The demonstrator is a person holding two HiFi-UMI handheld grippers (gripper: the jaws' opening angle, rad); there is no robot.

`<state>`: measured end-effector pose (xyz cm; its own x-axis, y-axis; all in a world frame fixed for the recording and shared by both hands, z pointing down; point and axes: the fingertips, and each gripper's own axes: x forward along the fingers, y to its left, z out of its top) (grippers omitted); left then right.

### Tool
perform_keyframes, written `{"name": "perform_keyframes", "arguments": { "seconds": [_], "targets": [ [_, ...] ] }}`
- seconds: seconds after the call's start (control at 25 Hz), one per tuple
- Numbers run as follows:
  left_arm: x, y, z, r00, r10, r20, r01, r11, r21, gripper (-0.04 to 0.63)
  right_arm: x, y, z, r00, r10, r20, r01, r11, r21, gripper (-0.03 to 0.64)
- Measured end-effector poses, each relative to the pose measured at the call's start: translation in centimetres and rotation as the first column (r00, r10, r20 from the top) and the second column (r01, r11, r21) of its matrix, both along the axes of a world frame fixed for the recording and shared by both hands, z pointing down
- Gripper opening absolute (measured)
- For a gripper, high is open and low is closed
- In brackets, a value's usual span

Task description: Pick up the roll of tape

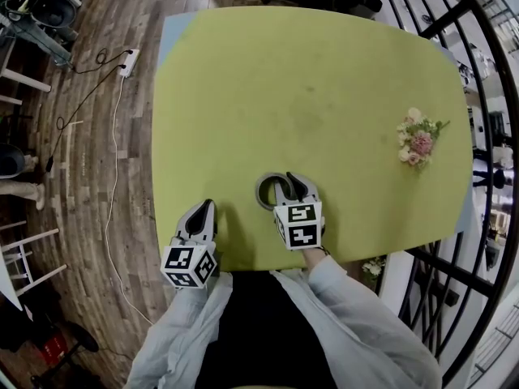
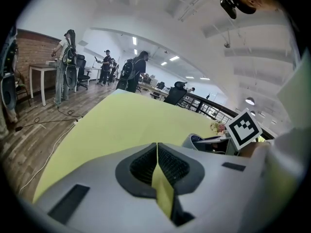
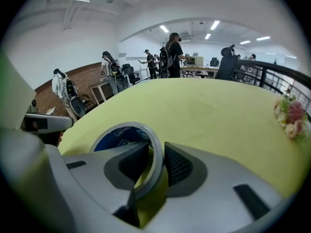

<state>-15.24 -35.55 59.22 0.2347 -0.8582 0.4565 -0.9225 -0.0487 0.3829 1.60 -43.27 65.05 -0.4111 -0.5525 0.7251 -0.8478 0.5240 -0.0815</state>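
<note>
The roll of tape (image 1: 261, 193), a grey ring with a blue inner label, lies flat on the yellow-green table (image 1: 308, 87) near its front edge. My right gripper (image 1: 285, 186) reaches down onto it. In the right gripper view one jaw sits inside the ring and the other outside, and the pads pinch the wall of the roll of tape (image 3: 151, 136) at the right gripper (image 3: 156, 161). My left gripper (image 1: 204, 209) rests at the front edge, left of the roll and apart from it. Its pads meet at the left gripper (image 2: 157, 154) with nothing between them.
A small bunch of pink and white flowers (image 1: 418, 143) lies at the table's right side. A black railing (image 1: 486, 136) curves past the right edge. On the wooden floor to the left lie a power strip (image 1: 128, 61) and its cable. People stand far behind the table.
</note>
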Motion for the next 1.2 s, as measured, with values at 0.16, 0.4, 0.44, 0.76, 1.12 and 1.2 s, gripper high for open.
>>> {"name": "perform_keyframes", "arguments": {
  "seconds": [0.16, 0.4, 0.44, 0.76, 1.12, 1.2],
  "targets": [
    [0.1, 0.0, -0.3, 1.0, -0.001, -0.003, 0.001, 1.0, 0.009, 0.02, 0.6, 0.1, -0.5, 1.0, 0.021, 0.014, -0.021, 1.0, 0.011, 0.106],
    [0.7, 0.0, -1.3, 1.0, 0.023, -0.004, -0.023, 0.999, 0.046, 0.021, 1.1, 0.3, -2.0, 0.995, 0.071, 0.069, -0.074, 0.996, 0.04, 0.101],
    [0.7, 0.1, -1.6, 1.0, 0.027, -0.004, -0.027, 0.998, 0.052, 0.02, 1.2, 0.4, -2.4, 0.993, 0.082, 0.083, -0.085, 0.995, 0.042, 0.1],
    [0.2, 1.7, -3.1, 0.999, 0.042, -0.001, -0.042, 0.995, 0.095, 0.021, 2.2, 2.0, -5.2, 0.976, 0.147, 0.163, -0.16, 0.985, 0.066, 0.1],
    [0.2, 4.2, -5.5, 0.996, 0.089, 0.027, -0.092, 0.984, 0.154, 0.021, 3.8, 5.1, -9.3, 0.958, 0.197, 0.207, -0.229, 0.963, 0.145, 0.097],
    [0.1, 4.9, -5.9, 0.995, 0.1, 0.032, -0.104, 0.981, 0.166, 0.02, 4.0, 6.2, -10.1, 0.955, 0.203, 0.217, -0.24, 0.957, 0.162, 0.095]
  ]
}}
